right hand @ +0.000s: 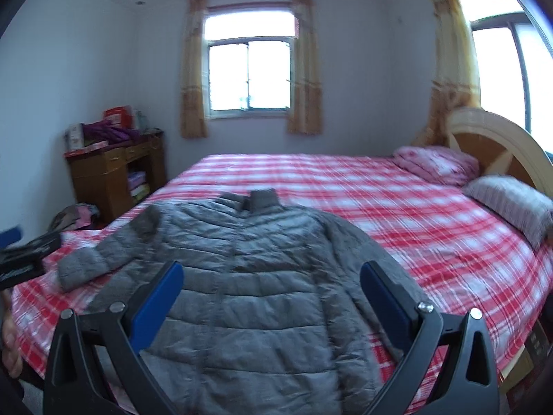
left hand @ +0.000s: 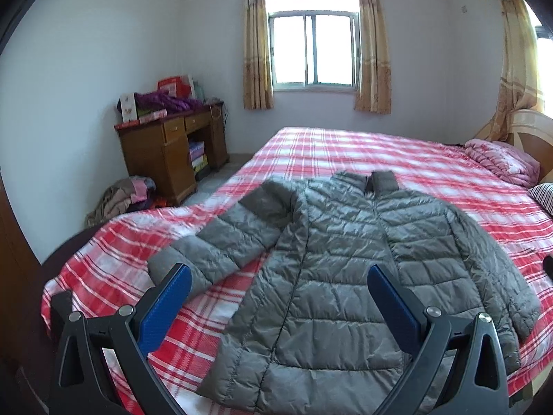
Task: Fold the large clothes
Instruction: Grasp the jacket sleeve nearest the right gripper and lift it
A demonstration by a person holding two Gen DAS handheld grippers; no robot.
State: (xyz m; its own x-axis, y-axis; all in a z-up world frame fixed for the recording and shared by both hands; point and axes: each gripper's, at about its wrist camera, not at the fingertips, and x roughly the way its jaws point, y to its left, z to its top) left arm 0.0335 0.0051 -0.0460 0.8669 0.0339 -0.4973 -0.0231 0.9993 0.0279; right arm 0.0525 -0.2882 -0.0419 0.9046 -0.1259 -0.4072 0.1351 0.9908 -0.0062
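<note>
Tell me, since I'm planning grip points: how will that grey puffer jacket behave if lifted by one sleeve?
The jacket would likely hang limp: its sleeve already lies bent on the bed. It is probably light for its bulk, given the puffy quilting. Its sheen hints it may be slippery.

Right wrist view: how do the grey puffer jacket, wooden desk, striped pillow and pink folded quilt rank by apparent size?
1. grey puffer jacket, though it lies nearest the camera
2. wooden desk
3. striped pillow and pink folded quilt: too alike to rank
</note>
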